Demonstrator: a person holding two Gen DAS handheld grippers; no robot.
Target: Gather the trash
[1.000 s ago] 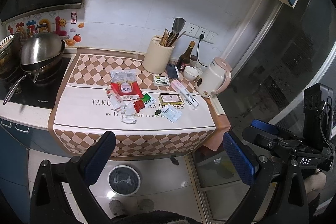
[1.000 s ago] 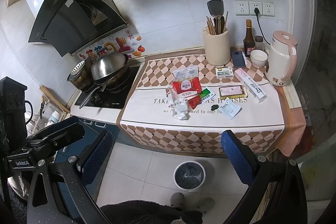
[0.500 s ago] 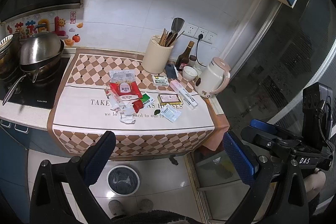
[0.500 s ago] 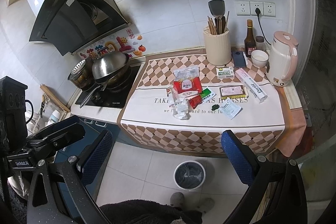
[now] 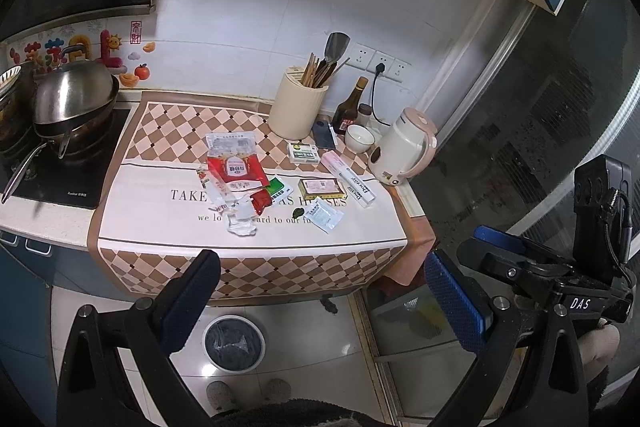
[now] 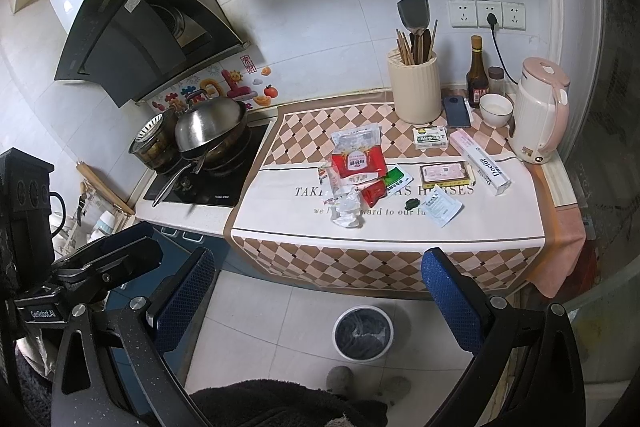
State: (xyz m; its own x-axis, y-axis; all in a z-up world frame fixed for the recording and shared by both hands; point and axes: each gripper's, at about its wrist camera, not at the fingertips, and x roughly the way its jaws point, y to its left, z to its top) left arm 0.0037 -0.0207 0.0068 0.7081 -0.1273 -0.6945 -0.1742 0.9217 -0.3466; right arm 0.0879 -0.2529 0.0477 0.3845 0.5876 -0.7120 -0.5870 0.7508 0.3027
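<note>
Kitchen counter's wrapper litter well beyond both wide-open, empty grippers: left gripper, right gripper.

The bench is covered by a cloth patterned in brown and pink diamonds around a plain white middle printed with dark lettering. On it, a red and white packet, a green and white wrapper, a crumpled white wrapper, a pale blue sachet and a white box with pink end are seen, beside a cream utensil holder and a cream and pink kettle. Blue pads are carried on black gripper frames, and a white bin with dark liner is seen on the pale tiled floor.
</note>
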